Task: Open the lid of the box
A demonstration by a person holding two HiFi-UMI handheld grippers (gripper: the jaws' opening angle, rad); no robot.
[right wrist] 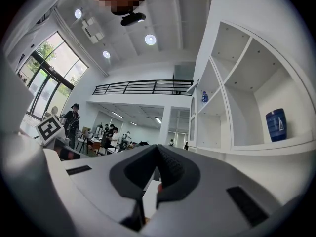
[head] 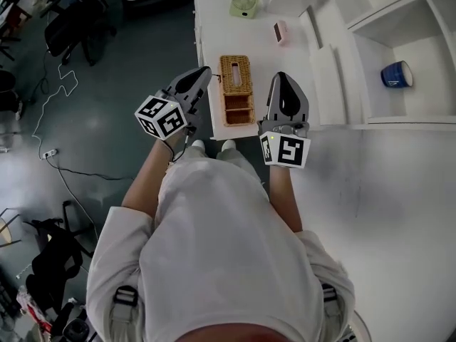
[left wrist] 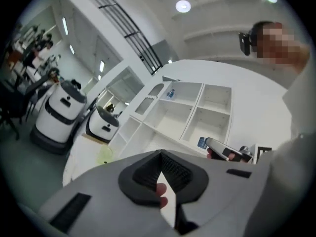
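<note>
A woven wicker box [head: 236, 90] lies on the white table [head: 214, 27] in the head view. Its far half has a woven top with a slot, and its near half shows two recesses. My left gripper [head: 205, 73] hovers just left of the box, jaws shut with nothing between them. On the box's other side my right gripper [head: 282, 78] is also shut and empty. Both are raised off the table and touch nothing. The left gripper view has its jaws [left wrist: 160, 154] aimed up at shelves and ceiling. The right gripper view has its jaws [right wrist: 157, 149] aimed up too. The box appears in neither.
A green fan-like object [head: 244, 3] and a small pink item [head: 281, 31] sit farther back on the table. White shelving [head: 399, 27] on the right holds a blue cup [head: 396, 74]. A cable [head: 57, 98] runs over the floor on the left, near a dark chair [head: 71, 27].
</note>
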